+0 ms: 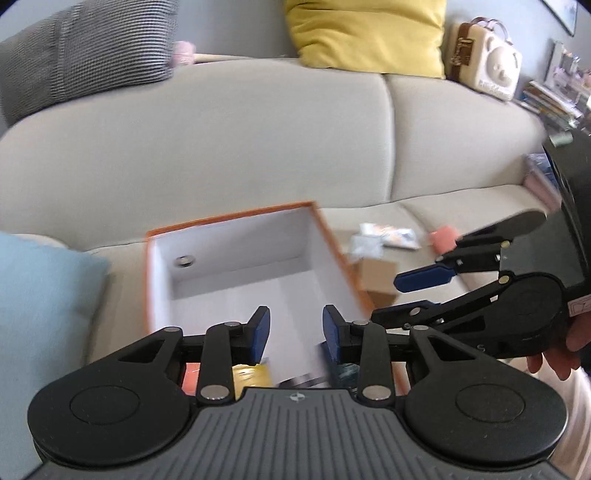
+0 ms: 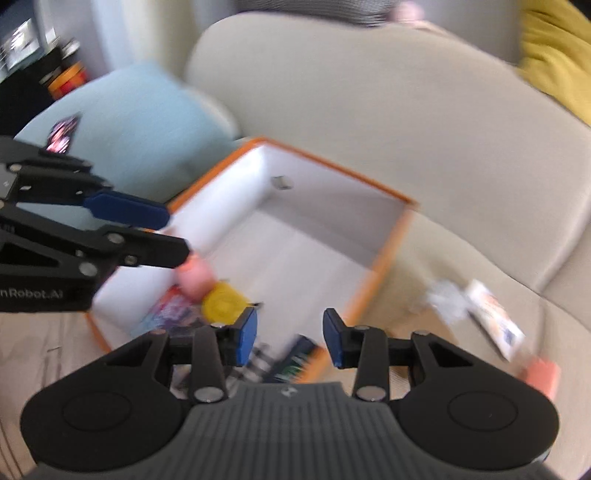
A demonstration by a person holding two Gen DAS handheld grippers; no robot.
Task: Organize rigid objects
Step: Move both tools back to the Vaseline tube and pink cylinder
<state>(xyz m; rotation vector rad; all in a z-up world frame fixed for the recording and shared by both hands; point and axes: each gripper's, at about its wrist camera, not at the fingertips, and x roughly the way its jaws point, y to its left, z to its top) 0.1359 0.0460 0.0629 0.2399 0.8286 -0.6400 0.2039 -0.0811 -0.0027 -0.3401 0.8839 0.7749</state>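
One open rectangular box with an orange outside and white inside (image 1: pixel 236 258) sits on the beige fabric sofa (image 1: pixel 258 140), and most of its floor is bare. At its near end lie four things that can be counted, though blur makes the count unsure: a round yellow object (image 2: pixel 223 304), a pink object (image 2: pixel 194 277) touching it, a flat printed packet (image 2: pixel 168 314) and a dark printed packet (image 2: pixel 295 360) partly behind the right gripper's body. From the left wrist view only slivers of these show beneath the fingers.

Outside the box, on the seat, lie a small brown cardboard box (image 1: pixel 376 275), a crumpled white wrapper (image 2: pixel 445 297), a flat white printed packet (image 2: pixel 496 325) and a pink block (image 2: pixel 541 374), the last cut off by the gripper housing.

The left gripper (image 1: pixel 295 328) hangs over the box with its two blue-padded fingers parted and nothing between them. The right gripper (image 2: pixel 290 330) is likewise parted and empty, above the box's near corner.

Three cushions show: one light blue (image 2: pixel 122 122), one yellow (image 1: pixel 369 33), one grey checked (image 1: pixel 85 51). A cream bear-faced case (image 1: pixel 487 66) stands on the sofa back.
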